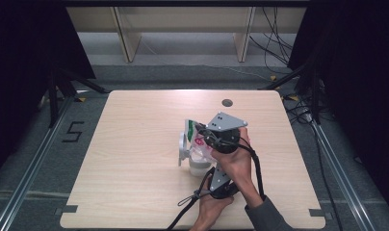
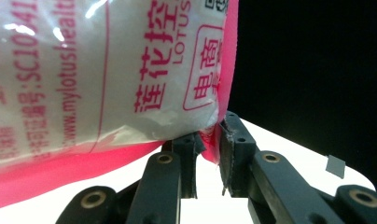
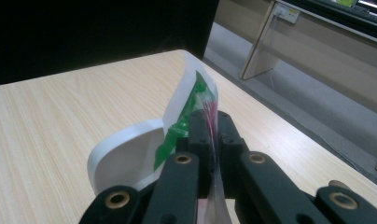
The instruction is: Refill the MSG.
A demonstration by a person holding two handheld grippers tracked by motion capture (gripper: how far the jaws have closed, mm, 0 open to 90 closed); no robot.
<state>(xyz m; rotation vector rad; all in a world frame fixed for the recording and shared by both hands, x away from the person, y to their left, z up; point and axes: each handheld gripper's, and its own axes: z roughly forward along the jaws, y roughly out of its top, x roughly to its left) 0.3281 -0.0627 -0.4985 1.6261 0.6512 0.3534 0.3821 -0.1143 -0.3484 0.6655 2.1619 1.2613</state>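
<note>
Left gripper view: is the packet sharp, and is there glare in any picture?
Left gripper view: the packet is very close, its print slightly soft, with white glare at the top left. Right gripper view: dim but evenly lit. High view: table lit, surroundings dark.

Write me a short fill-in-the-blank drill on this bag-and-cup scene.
1. Both grippers are shut on the ____ bag.
2. The bag's printed lettering is ____ in colour.
3. Under the bag stands a ____ cup.
4. The cup rests on a ____ table.

Missing words: plastic; pink; white; wooden
</note>
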